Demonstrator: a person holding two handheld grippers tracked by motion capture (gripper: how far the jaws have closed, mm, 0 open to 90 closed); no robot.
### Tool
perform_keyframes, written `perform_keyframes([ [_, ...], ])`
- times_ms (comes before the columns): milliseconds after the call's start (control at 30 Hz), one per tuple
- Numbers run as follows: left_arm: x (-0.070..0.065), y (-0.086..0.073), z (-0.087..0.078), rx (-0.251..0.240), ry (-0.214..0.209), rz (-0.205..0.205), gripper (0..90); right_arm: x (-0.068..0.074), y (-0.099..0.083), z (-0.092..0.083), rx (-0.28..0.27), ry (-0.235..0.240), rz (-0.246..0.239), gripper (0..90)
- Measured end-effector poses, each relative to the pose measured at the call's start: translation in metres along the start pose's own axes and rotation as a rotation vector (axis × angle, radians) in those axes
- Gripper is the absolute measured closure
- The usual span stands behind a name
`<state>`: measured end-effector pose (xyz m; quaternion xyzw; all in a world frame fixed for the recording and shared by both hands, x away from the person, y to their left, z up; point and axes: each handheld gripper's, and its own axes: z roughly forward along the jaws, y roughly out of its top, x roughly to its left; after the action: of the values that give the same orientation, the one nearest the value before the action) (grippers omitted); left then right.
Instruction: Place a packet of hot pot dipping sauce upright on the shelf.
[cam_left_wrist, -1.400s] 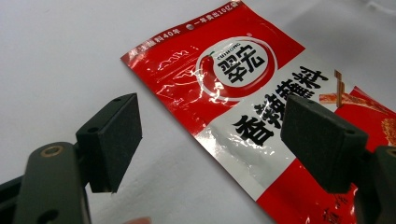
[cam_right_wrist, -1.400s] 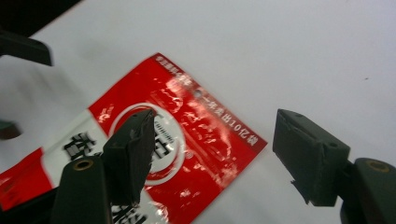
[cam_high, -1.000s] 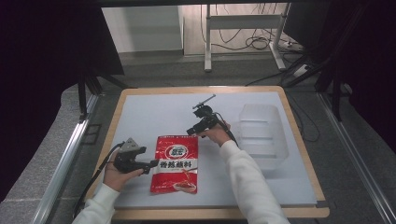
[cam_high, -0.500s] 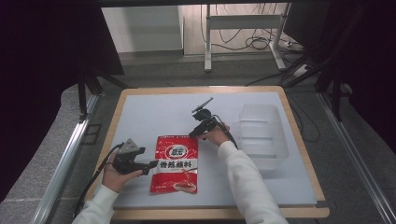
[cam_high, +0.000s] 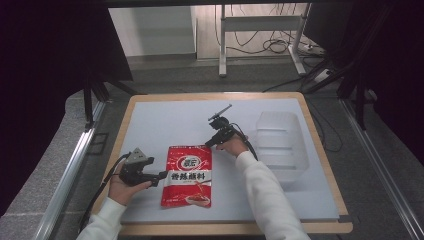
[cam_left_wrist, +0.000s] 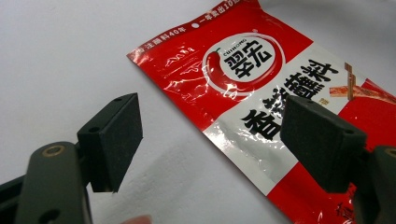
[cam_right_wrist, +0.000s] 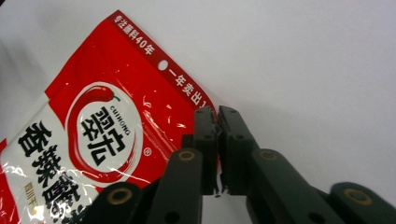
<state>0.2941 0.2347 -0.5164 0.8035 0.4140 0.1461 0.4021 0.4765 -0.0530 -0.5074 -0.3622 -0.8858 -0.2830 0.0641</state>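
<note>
A red seasoning pouch (cam_high: 187, 175) with a white band and black characters lies flat on the pale table top. My left gripper (cam_high: 161, 175) sits at the pouch's left edge. In the left gripper view this gripper (cam_left_wrist: 217, 140) is open, its pads wide apart, with the pouch (cam_left_wrist: 252, 70) lying ahead and under the right pad (cam_left_wrist: 322, 140). My right gripper (cam_high: 209, 144) is at the pouch's far right corner. In the right gripper view that gripper (cam_right_wrist: 217, 112) is shut, its tips right at the corner of the pouch (cam_right_wrist: 102, 126). The corner's tip is hidden behind the jaws.
A clear plastic bin (cam_high: 280, 145) stands on the right part of the table. The wooden table rim (cam_high: 215, 95) runs around the pale mat. Cables trail from both grippers toward the person's sleeves.
My right gripper has crept slightly down toward the pouch's far right corner. The left gripper and the pouch have stayed put.
</note>
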Motion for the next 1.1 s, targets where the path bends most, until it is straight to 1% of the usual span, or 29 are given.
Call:
perform_keyframes([
  [33,0.0,0.0,0.0,0.001,0.0,0.0,20.6,0.0,0.0,0.0,0.0,0.0,0.0,88.3],
  [67,0.001,0.0,0.001,0.001,0.0,-0.002,20.6,0.002,0.0,-0.003,-0.016,0.0,-0.013,89.1],
  [133,0.001,-0.001,0.001,0.003,0.001,-0.003,20.8,0.004,-0.001,-0.005,-0.024,0.003,-0.025,89.1],
  [167,0.001,-0.001,0.001,-0.005,-0.004,-0.015,20.9,0.005,-0.001,-0.007,-0.029,0.003,-0.035,89.2],
  [200,0.001,-0.001,0.001,-0.005,-0.004,-0.015,21.2,0.007,-0.001,-0.009,-0.036,0.007,-0.042,89.3],
  [233,0.003,0.0,0.001,-0.008,-0.02,-0.028,21.5,0.008,-0.001,-0.011,-0.039,0.007,-0.051,89.3],
  [333,0.004,0.0,0.001,-0.014,-0.021,-0.04,22.3,0.012,-0.002,-0.019,-0.055,0.016,-0.075,89.3],
  [400,0.005,0.001,0.002,-0.013,-0.021,-0.045,22.8,0.016,-0.003,-0.025,-0.074,0.036,-0.09,89.4],
  [500,0.012,0.003,0.006,-0.017,-0.014,-0.08,24.0,0.021,-0.007,-0.033,-0.085,0.046,-0.122,89.4],
  [633,0.02,0.008,0.014,-0.02,-0.006,-0.099,24.8,0.025,-0.012,-0.04,-0.104,0.062,-0.144,89.5],
  [700,0.024,0.012,0.02,-0.02,-0.013,-0.118,25.3,0.026,-0.014,-0.042,-0.107,0.064,-0.153,89.5],
  [767,0.029,0.015,0.027,-0.017,-0.029,-0.136,26.1,0.027,-0.016,-0.042,-0.106,0.066,-0.16,89.4],
  [833,0.03,0.016,0.029,-0.015,-0.03,-0.135,27.0,0.027,-0.017,-0.043,-0.109,0.065,-0.165,89.4],
  [933,0.037,0.021,0.04,0.006,-0.042,-0.124,27.2,0.027,-0.018,-0.044,-0.115,0.065,-0.173,89.4],
  [967,0.039,0.022,0.043,0.006,-0.048,-0.128,27.5,0.026,-0.018,-0.043,-0.114,0.066,-0.176,89.4],
  [1000,0.043,0.024,0.048,0.002,-0.068,-0.135,27.5,0.026,-0.018,-0.043,-0.115,0.066,-0.178,89.4],
  [1033,0.045,0.026,0.051,-0.001,-0.078,-0.133,27.8,0.026,-0.018,-0.042,-0.116,0.065,-0.18,89.4],
  [1067,0.045,0.026,0.051,-0.001,-0.078,-0.133,28.2,0.027,-0.018,-0.042,-0.114,0.065,-0.184,89.4],
  [1100,0.047,0.027,0.053,-0.006,-0.088,-0.131,28.2,0.027,-0.018,-0.042,-0.114,0.065,-0.184,89.4],
])
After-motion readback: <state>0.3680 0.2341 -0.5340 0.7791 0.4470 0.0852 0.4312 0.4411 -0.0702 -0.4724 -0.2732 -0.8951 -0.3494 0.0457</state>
